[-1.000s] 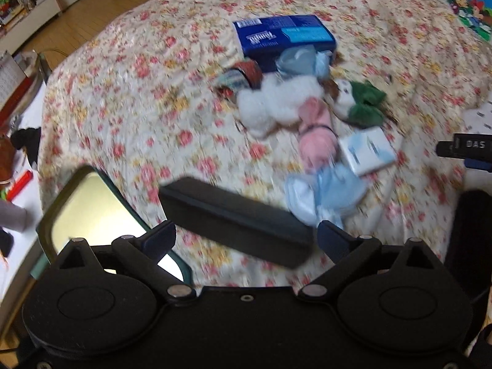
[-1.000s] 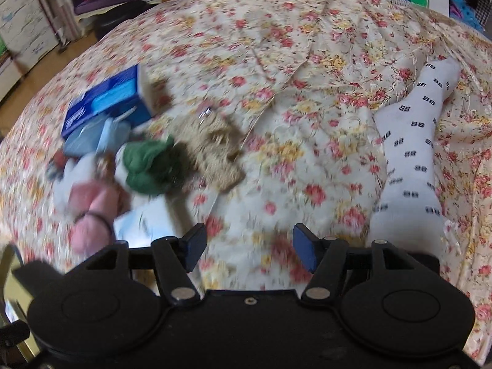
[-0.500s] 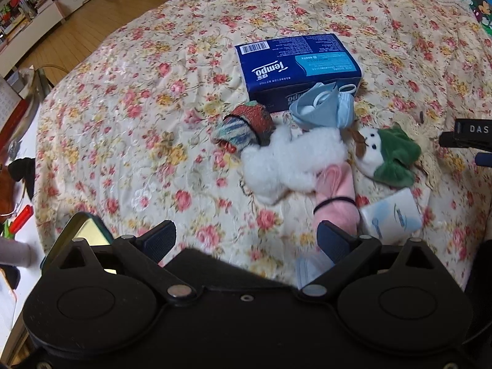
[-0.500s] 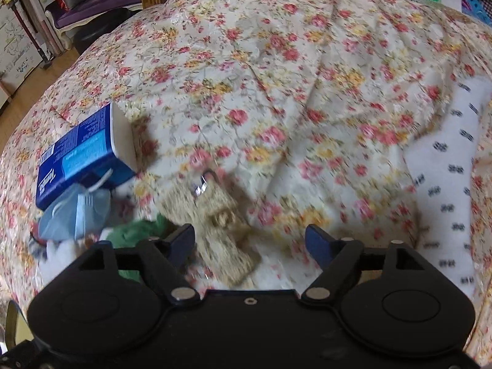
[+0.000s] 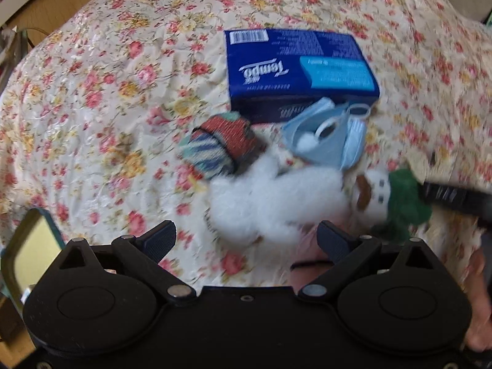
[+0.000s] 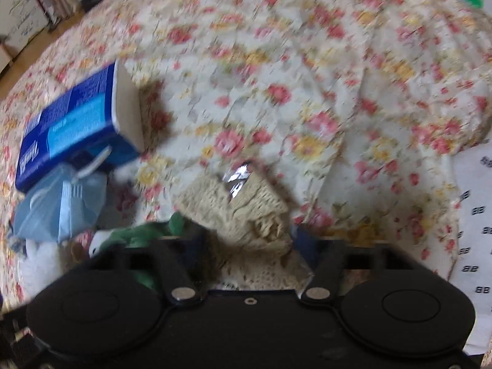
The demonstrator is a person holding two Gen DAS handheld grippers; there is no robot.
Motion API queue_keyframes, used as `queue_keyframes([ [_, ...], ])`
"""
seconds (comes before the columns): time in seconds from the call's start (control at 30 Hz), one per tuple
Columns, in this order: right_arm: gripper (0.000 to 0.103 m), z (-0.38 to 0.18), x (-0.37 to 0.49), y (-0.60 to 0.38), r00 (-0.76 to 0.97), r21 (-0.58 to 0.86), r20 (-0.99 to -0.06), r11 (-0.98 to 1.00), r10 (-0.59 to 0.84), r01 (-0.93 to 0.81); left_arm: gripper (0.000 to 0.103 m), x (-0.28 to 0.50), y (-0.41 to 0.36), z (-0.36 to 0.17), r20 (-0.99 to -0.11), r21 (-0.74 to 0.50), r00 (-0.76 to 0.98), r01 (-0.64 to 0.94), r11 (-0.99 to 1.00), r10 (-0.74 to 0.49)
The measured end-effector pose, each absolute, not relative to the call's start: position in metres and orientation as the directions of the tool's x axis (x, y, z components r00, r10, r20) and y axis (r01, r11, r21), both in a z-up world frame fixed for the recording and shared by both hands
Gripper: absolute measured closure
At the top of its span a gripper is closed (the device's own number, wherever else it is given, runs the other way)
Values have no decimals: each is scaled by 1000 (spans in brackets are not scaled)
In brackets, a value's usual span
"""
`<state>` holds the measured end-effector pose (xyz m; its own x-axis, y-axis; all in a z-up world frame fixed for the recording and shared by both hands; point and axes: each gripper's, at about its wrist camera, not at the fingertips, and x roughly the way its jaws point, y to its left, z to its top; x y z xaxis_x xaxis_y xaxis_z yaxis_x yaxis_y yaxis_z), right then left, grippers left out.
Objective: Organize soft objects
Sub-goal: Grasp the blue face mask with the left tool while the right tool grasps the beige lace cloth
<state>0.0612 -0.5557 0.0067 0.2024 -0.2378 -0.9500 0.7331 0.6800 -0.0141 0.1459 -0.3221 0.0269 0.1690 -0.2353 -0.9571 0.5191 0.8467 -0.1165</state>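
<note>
- The right gripper [image 6: 246, 240] is down on the beige knitted piece [image 6: 243, 209]. Its jaws have just been closing, with the knit bunched between them and the dark blue pads right at its sides — pressing on it, as far as the blur allows.
- A shiny silver tag [image 6: 238, 180] sits on the far end of that knit; its print is too smeared to read.
- Just left of the same gripper lies a green-and-white plush toy [image 6: 135, 236], partly under the gripper's body.
- The left gripper [image 5: 246, 240] hangs above the bed with its jaws spread wide and nothing between the pads.
- Right ahead of it is the white fluffy toy [image 5: 276, 206], with something pink [image 5: 307, 264] peeking out below it.
- Touching the fluffy toy's upper left is a rolled sock [image 5: 221, 147], red-brown with blue and white stripes.
- A pale blue face mask [image 5: 326, 141] leans against the near edge of the blue tissue box [image 5: 298, 70] — "Tempo" in white letters, barcode at one corner, smaller print unreadable.
- Off to the right in the right wrist view is a white sock [image 6: 473, 230] with a repeated small black "BB"-like mark.
- All of it lies on a cream floral bedspread [image 5: 107, 107] — roses in pink and yellow.
</note>
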Motion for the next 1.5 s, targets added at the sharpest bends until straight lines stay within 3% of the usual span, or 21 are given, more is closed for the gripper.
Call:
queue_keyframes([
  [0.07,65,9,59,-554,212,-7,-949,685,-235,728,8,147,-328,25,-958,-106,175,518,849,-226],
  [0.27,65,12,42,-556,277,96,-942,640,-188,762,8,149,-330,15,-963,-77,186,504,860,-196],
  [0.73,66,37,11,-549,282,61,-923,623,-263,780,8,98,-326,39,-954,-114,164,580,807,-252],
  [1.07,66,32,-4,-555,283,87,-929,600,-240,795,8,49,-349,19,-978,-85,75,710,699,-195],
  [1.3,66,37,-6,-552,308,103,-921,611,-240,785,7,22,-350,6,-982,59,153,798,600,-106],
  [1.5,66,34,-7,-551,301,98,-924,614,-236,783,8,29,-349,-15,-994,37,95,784,620,-61],
])
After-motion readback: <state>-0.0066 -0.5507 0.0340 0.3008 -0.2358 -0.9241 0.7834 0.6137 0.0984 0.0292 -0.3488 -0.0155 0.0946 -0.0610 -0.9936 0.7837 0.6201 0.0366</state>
